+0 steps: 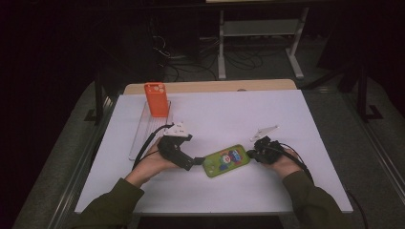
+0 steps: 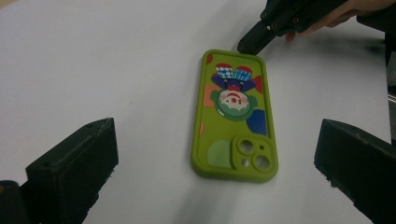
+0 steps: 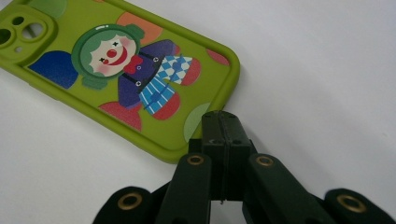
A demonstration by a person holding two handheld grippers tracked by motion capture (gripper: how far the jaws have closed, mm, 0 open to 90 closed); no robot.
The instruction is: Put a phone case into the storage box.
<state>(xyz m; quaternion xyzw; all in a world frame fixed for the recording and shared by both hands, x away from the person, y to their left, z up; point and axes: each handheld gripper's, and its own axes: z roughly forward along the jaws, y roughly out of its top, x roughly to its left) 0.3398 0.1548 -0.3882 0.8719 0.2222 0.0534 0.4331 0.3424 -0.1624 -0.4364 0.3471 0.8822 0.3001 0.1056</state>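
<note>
A green phone case (image 1: 227, 161) with a clown picture lies flat, back up, near the front middle of the white table. My left gripper (image 1: 197, 161) is at its camera end with the jaws wide open. In the left gripper view the case (image 2: 233, 116) lies on the table ahead, within the span of the open jaws and untouched by them. My right gripper (image 1: 250, 153) is shut with nothing between its jaws. Its joined tips (image 3: 223, 125) rest against the rim of the case (image 3: 126, 60) at the short end away from the camera holes. From the left gripper view that tip (image 2: 254, 41) shows at the case's far end.
An orange phone case (image 1: 156, 98) stands upright on a clear tray (image 1: 142, 131) at the back left. The white sheet (image 1: 267, 109) has bare room at the back and right. Beyond the table's wooden back edge (image 1: 210, 86) are a dark floor, cables and white frame legs (image 1: 221, 52).
</note>
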